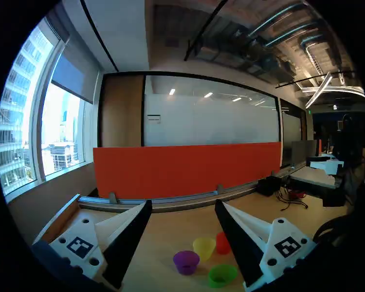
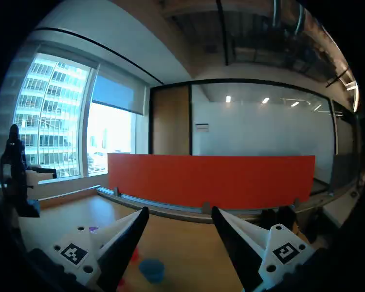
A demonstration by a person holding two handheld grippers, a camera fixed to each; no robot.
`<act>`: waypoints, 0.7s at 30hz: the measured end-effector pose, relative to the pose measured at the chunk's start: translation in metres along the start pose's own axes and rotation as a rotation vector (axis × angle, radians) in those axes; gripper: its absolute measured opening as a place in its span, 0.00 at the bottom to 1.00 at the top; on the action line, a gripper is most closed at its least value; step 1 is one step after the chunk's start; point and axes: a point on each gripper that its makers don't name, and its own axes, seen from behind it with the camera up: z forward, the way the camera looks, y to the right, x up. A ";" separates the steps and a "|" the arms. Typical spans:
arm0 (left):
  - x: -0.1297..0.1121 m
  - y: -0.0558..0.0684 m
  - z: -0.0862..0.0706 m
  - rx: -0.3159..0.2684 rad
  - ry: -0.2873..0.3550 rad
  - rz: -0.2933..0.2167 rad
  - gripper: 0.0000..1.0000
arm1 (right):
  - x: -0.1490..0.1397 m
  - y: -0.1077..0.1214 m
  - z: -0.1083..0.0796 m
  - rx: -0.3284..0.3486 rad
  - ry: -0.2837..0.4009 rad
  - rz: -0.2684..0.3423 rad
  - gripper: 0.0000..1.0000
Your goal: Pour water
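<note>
Cups sit just below our left gripper and right gripper, both wide open and empty, so we should dip slowly

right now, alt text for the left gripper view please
The left gripper, open, above a wooden desk; purple cup, yellow cup, red cup and green cup sit between its fingers. Orange divider behind, window on the view's left.

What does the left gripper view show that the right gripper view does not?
Left gripper view: purple cup, yellow cup, red cup and green cup, all whole, near the open left gripper. Right gripper view: a blue cup by the open right gripper, with red and purple slivers behind its finger. Both: orange partition, wooden table, windows.
</note>
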 end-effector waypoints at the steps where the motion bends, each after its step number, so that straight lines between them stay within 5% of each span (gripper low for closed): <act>1: 0.000 0.002 0.000 -0.014 -0.001 0.002 0.96 | 0.000 -0.002 0.001 0.018 -0.001 -0.005 1.00; 11: -0.005 0.024 0.004 -0.146 -0.028 0.019 0.96 | 0.005 -0.030 0.007 0.184 -0.020 -0.012 1.00; 21: -0.019 0.029 0.005 -0.197 -0.070 0.048 0.96 | -0.004 -0.042 0.015 0.254 -0.061 -0.046 1.00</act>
